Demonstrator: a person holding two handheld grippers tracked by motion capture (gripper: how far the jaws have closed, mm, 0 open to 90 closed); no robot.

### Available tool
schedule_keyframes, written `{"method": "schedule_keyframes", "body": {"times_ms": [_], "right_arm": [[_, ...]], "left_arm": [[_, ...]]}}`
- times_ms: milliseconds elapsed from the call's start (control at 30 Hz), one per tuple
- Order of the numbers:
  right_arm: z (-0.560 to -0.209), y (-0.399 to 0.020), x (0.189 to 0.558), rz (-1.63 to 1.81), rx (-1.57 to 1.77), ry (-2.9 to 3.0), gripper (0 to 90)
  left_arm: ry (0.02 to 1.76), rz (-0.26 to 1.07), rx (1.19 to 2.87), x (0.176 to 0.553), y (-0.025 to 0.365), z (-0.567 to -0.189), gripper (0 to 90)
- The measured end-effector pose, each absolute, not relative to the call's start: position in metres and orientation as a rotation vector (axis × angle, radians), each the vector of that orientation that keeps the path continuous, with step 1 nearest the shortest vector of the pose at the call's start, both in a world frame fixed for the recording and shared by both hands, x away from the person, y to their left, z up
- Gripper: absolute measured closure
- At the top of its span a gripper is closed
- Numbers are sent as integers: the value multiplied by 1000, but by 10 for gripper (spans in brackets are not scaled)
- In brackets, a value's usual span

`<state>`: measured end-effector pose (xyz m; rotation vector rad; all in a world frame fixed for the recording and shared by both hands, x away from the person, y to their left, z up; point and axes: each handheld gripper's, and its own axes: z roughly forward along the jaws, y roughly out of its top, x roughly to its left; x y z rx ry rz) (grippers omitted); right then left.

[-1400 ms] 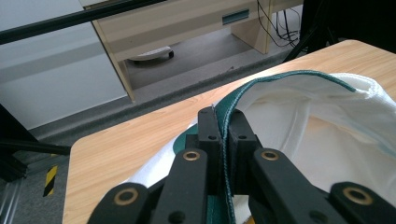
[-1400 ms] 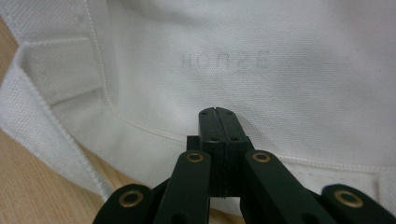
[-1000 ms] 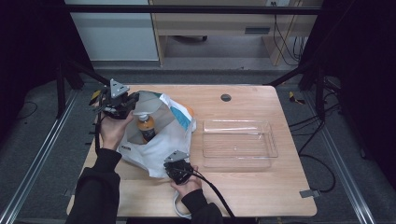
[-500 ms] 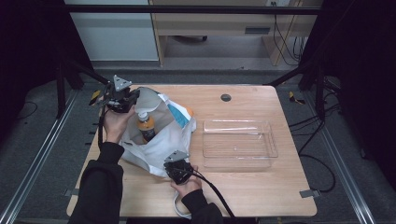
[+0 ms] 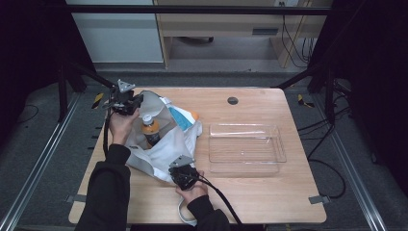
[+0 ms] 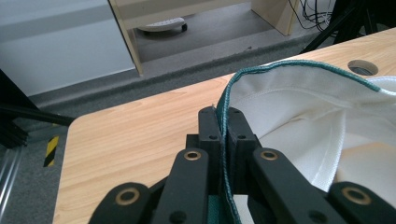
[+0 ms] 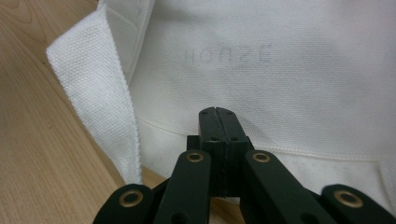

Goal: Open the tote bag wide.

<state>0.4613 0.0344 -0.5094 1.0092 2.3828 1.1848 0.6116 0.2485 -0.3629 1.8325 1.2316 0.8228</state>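
A white cloth bag (image 5: 166,149) with a green-trimmed rim lies on the wooden table (image 5: 269,106), its mouth held up at the far left. My left gripper (image 5: 126,101) is shut on that rim (image 6: 223,114), and the bag's white inside (image 6: 303,107) spreads to the right of the jaws. Inside the bag stands a bottle (image 5: 150,129) with a white cap and an orange label, beside a blue and orange packet (image 5: 184,118). My right gripper (image 5: 183,175) sits at the bag's near edge. Its jaws are shut (image 7: 218,113) with the tips over the white fabric (image 7: 280,70). No cloth shows between them.
A clear plastic tray (image 5: 246,128) stands to the right of the bag with nothing in it. A round cable hole (image 5: 233,100) is at the far middle of the table. Black frame bars and grey floor surround the table.
My left gripper has shifted slightly right and down with the bag rim, and the bag mouth has changed shape around the bottle. The right gripper has stayed put.
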Motion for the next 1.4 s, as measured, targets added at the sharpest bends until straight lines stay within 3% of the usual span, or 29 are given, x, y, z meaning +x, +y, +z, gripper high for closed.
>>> {"method": "schedule_keyframes", "body": {"times_ms": [267,433,633,1000,1300,1400], "right_arm": [[-509,35,461,1184,1006,2383,900],[-509,35,461,1184,1009,2383,900],[-509,35,461,1189,1014,2382,900],[-509,35,461,1189,1021,2382,900],[-509,35,461,1192,1028,2386,900],[-509,35,461,1192,1030,2385,900]], "left_arm": [[1253,783,1807,612,252,-367,852],[1264,812,1792,607,256,-365,671],[1196,832,1757,585,265,-359,572],[1069,907,1774,538,278,-342,591],[1109,885,1845,540,280,-372,650],[1141,889,1856,546,277,-378,714]]}}
